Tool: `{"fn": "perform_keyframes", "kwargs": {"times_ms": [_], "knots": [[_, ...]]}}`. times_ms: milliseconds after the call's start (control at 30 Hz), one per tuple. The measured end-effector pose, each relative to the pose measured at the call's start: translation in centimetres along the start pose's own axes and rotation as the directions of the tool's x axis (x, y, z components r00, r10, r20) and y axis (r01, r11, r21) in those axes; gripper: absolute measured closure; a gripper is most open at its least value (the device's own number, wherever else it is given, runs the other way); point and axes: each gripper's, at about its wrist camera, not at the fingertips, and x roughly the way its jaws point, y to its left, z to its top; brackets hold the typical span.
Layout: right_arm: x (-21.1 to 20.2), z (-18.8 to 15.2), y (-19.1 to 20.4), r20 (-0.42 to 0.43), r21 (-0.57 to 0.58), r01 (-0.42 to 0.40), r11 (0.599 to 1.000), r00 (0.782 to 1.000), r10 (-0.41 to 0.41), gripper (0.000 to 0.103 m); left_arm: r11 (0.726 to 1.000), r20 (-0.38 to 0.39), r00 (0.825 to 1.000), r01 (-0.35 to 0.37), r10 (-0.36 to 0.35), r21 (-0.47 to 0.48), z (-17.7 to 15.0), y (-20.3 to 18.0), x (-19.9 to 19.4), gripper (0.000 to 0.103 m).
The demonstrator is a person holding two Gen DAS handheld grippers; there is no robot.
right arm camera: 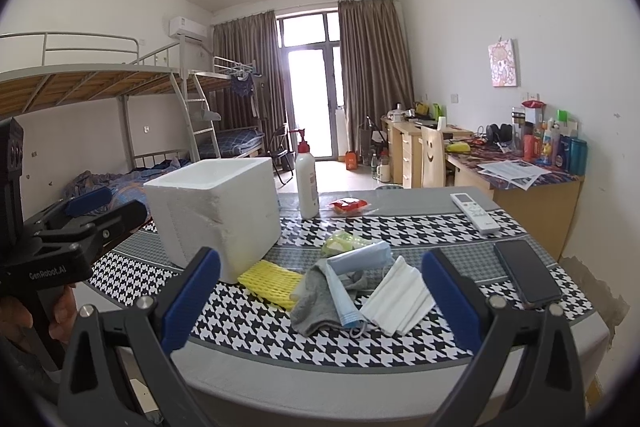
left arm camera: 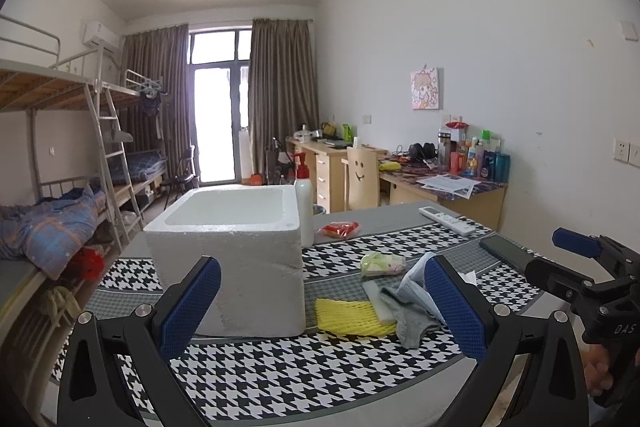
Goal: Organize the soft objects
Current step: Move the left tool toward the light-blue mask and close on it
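A white foam box (left arm camera: 236, 251) (right arm camera: 216, 211) stands open-topped on the houndstooth table (left arm camera: 280, 379) (right arm camera: 280, 319). Right of it lies a heap of soft things: a yellow foam net (left arm camera: 352, 317) (right arm camera: 272, 283), a grey sock (left arm camera: 408, 319) (right arm camera: 320, 303), a blue face mask (right arm camera: 356, 267), a white folded mask (right arm camera: 400, 303) and a green-white packet (left arm camera: 382, 263) (right arm camera: 340, 241). My left gripper (left arm camera: 322, 307) is open in front of the box. My right gripper (right arm camera: 320, 301) is open, hovering before the heap; nothing is held.
A white pump bottle (left arm camera: 304, 203) (right arm camera: 307, 183) and a red snack pack (left arm camera: 340, 229) (right arm camera: 348, 206) stand behind the box. A remote (left arm camera: 448, 221) (right arm camera: 476, 211) and a dark phone (left arm camera: 506, 253) (right arm camera: 526, 273) lie at the table's right. Bunk beds at left, desks at right.
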Motion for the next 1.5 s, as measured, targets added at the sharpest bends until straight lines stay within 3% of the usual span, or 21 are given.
{"fn": "perform_keyframes", "kwargs": {"times_ms": [500,1500], "knots": [[2.5,-0.5,-1.9,-0.056,0.019,0.032,0.999,0.998,-0.031,0.001,0.996,-0.096,0.992,0.088,-0.085,0.031,-0.3,-1.5,3.8,0.001],[6.8,-2.1,-6.3,-0.177,0.063,0.079,0.995,0.982,-0.067,0.001,0.987,-0.253,0.956,0.157,-0.146,0.025,-2.1,-4.5,10.7,0.001]]}}
